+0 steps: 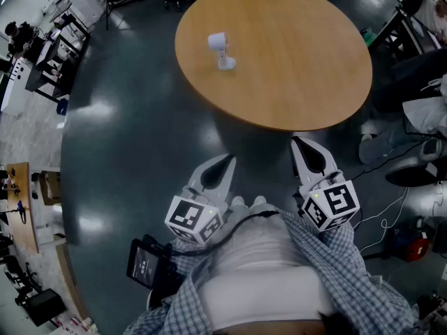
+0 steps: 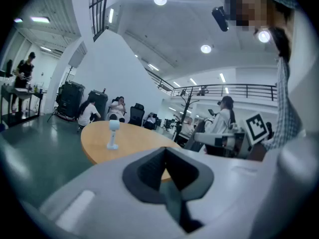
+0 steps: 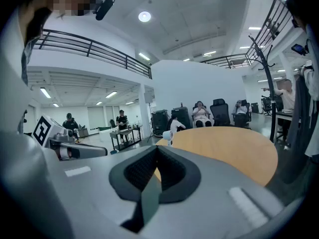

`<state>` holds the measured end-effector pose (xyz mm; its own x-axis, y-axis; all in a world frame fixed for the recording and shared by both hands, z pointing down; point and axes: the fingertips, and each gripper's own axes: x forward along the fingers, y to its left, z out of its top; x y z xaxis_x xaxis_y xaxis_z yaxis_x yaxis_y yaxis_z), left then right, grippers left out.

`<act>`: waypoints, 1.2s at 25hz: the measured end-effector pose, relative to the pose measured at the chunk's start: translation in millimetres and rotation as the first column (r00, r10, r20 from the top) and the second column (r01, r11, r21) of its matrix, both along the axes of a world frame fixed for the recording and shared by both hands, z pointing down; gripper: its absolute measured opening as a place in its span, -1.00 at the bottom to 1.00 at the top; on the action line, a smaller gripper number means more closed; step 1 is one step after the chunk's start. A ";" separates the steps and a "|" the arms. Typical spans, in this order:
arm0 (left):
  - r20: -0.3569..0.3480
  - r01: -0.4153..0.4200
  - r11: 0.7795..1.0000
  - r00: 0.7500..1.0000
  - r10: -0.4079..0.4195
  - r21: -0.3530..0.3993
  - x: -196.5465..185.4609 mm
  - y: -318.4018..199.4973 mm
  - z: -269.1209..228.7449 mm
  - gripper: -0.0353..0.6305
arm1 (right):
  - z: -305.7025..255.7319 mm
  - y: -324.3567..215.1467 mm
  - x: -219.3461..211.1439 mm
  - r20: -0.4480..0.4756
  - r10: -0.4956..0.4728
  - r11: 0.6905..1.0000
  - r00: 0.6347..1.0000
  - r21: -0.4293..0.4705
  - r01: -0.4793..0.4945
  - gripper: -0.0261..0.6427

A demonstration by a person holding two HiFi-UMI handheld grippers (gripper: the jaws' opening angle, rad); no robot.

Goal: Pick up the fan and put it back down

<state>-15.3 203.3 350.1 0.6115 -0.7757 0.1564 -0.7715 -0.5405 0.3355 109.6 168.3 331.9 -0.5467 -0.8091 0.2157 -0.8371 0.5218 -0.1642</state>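
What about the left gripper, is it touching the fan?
Apart. The head view shows the left gripper over the floor, short of the table, with the fan standing farther in on it.

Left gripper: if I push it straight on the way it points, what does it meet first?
Probably the near edge of the table. The left gripper, jaws shut, aims at it across the floor; the fan stands left of that line. Height is hard to judge.
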 end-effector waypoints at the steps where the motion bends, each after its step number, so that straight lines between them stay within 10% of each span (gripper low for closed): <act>1: -0.001 0.001 1.000 1.000 -0.001 -0.001 0.0 0.4 0.0 -0.89 | 0.1 0.9 0.0 -0.002 -0.002 1.000 1.000 0.001 0.002 -0.92; 30: 0.007 0.022 1.000 1.000 -0.021 -0.005 12.7 -2.8 0.6 -0.89 | 1.5 -0.9 16.7 0.012 -0.002 1.000 1.000 -0.004 0.002 -0.92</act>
